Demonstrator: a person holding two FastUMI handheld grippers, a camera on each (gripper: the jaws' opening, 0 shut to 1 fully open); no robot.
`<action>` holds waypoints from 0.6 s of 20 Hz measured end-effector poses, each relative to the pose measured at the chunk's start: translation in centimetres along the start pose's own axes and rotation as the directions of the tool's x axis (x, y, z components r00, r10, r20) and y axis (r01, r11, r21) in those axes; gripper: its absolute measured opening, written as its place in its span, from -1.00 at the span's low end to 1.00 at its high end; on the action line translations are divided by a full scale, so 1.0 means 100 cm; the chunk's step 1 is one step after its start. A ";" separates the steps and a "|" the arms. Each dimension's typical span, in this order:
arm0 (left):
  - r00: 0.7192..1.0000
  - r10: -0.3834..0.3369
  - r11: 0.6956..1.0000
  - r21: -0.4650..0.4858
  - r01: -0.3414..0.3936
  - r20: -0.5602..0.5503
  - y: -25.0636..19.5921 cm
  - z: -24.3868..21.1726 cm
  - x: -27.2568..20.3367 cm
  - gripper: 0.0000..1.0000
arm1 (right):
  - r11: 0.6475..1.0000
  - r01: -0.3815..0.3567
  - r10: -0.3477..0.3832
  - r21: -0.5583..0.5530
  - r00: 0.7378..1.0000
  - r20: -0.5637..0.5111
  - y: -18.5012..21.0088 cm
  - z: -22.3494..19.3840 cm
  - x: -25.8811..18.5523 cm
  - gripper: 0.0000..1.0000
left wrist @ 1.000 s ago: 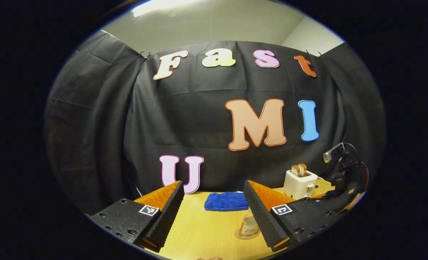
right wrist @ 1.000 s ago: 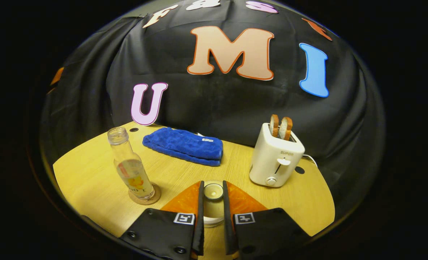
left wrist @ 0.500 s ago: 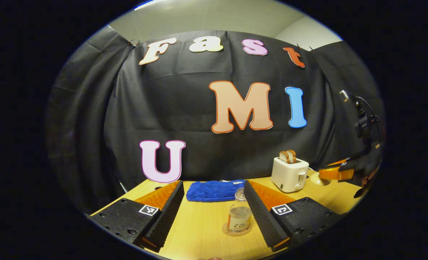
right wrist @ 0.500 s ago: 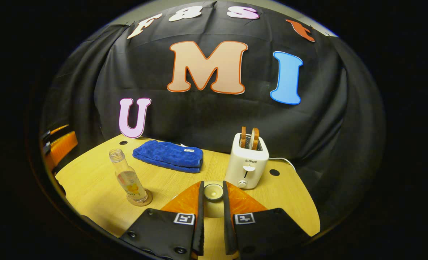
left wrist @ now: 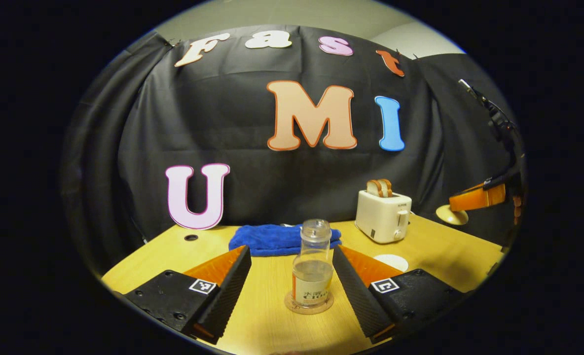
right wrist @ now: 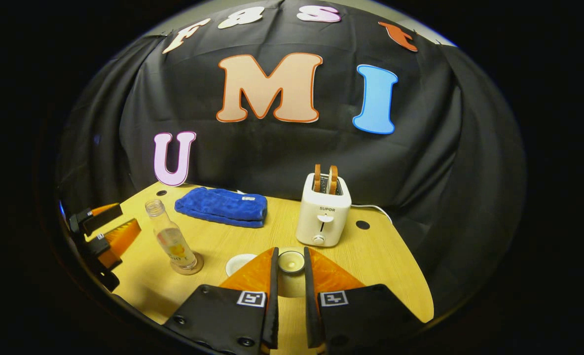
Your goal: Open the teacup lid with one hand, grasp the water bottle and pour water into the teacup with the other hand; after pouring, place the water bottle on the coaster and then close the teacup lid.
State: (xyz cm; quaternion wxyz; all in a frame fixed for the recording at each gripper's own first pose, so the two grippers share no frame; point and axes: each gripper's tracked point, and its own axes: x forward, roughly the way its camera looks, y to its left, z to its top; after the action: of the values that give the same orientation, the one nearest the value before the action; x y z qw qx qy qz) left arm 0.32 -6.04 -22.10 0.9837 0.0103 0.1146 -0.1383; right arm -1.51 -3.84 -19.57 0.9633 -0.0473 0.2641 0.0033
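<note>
Left gripper (left wrist: 292, 276): fingers wide apart, low over table, either side of clear glass water bottle (left wrist: 312, 268), not touching it. Bottle upright on round brown coaster (left wrist: 309, 304); pouring not started. White teacup (right wrist: 240, 263) open on table. Right gripper (right wrist: 289, 281): raised, clamped on cream teacup lid (right wrist: 290, 262).

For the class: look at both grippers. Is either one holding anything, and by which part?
The right gripper holds the teacup lid by its knob, lifted off the teacup. The left gripper holds nothing; its open fingers flank the bottle.
</note>
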 end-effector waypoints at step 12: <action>0.991 -0.107 0.994 0.001 0.107 -0.086 -0.017 -0.077 0.046 0.96 | 0.996 0.049 -0.055 -0.081 0.996 -0.074 0.005 -0.032 -0.005 -0.51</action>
State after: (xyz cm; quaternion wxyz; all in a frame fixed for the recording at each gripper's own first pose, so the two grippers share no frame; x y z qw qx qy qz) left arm 2.46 -8.51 -30.67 0.9690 0.0130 0.1567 -0.1906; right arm -3.54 -3.61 -22.10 0.9497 -0.0923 0.2989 -0.0131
